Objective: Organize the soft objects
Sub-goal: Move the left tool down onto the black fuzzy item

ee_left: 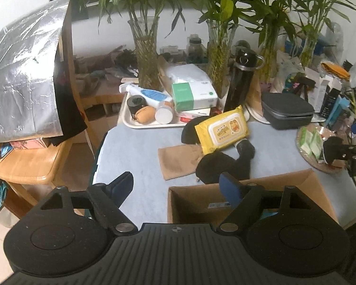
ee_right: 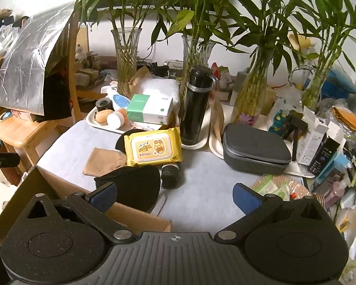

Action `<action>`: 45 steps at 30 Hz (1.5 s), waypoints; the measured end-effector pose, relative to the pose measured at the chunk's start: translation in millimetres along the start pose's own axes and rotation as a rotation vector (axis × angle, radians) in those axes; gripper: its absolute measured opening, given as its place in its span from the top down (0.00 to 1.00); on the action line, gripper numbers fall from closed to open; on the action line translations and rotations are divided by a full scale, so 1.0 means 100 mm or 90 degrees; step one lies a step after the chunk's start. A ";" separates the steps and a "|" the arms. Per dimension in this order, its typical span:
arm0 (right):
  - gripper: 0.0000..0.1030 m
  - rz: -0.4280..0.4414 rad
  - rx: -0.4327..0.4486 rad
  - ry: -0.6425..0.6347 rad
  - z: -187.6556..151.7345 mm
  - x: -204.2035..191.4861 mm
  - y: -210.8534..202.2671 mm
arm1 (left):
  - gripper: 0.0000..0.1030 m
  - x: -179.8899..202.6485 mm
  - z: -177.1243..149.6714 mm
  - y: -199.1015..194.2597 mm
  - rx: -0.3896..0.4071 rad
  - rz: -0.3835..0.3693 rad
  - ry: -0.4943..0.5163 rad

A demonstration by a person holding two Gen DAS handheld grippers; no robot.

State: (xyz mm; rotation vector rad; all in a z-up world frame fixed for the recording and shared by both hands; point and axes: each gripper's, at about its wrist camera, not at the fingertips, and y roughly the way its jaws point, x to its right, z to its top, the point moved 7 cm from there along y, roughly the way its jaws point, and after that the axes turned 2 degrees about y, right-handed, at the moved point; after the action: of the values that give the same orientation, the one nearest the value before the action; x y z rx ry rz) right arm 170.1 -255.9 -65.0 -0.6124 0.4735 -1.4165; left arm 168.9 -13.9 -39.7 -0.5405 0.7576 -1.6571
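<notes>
soft items, a yellow wipes pack (ee_right: 153,146), tan cloth (ee_right: 103,160) and black fabric (ee_right: 133,183), lie just beyond the cardboard box (ee_left: 246,200). left gripper (ee_left: 181,186) and right gripper (ee_right: 175,196) are spread wide, empty. the wipes pack, resting on top, is best lifted first.

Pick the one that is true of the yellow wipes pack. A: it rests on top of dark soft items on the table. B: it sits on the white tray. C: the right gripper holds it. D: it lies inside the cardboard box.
A: the yellow wipes pack lies across black soft items on the table, outside the cardboard box.
</notes>
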 end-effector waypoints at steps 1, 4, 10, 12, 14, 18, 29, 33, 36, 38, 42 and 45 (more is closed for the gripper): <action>0.00 0.001 0.000 0.000 0.01 0.01 0.02 | 0.23 -0.01 0.01 0.02 0.000 -0.002 -0.001; 0.00 0.002 0.000 0.000 0.03 0.05 0.09 | 0.23 -0.06 0.03 0.06 0.008 0.002 -0.001; 0.00 -0.002 -0.015 -0.004 0.06 0.13 0.31 | 0.23 -0.12 0.08 0.19 0.012 -0.013 -0.001; 0.00 -0.002 -0.024 -0.002 0.06 0.16 0.41 | 0.23 -0.14 0.09 0.25 0.009 -0.018 -0.002; 0.00 0.006 -0.030 0.007 0.06 0.19 0.49 | 0.23 -0.16 0.10 0.30 0.009 -0.022 0.002; 0.00 0.021 -0.042 0.027 0.06 0.23 0.65 | 0.23 -0.17 0.14 0.42 0.008 -0.033 0.015; 0.00 0.063 -0.075 0.075 0.01 0.36 0.99 | 0.23 -0.09 0.23 0.85 -0.020 -0.178 0.039; 0.00 0.069 -0.076 0.088 0.01 0.42 1.06 | 0.23 -0.05 0.25 1.00 -0.043 -0.211 0.044; 0.00 0.073 -0.079 0.098 -0.01 0.46 1.10 | 0.23 0.01 0.28 1.09 -0.067 -0.246 0.047; 0.00 0.074 -0.080 0.103 -0.02 0.48 1.14 | 0.23 0.06 0.31 1.15 -0.078 -0.269 0.053; 0.00 0.075 -0.084 0.109 -0.07 0.51 1.19 | 0.23 0.19 0.37 1.28 -0.104 -0.296 0.061; 0.00 0.076 -0.089 0.113 -0.10 0.54 1.21 | 0.23 0.33 0.40 1.39 -0.133 -0.317 0.075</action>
State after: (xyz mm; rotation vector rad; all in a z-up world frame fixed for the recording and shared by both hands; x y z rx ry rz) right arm 261.6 -304.7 -148.0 -0.5631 0.7434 -1.3375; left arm 283.5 -69.1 -115.3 -0.8337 0.9412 -2.0941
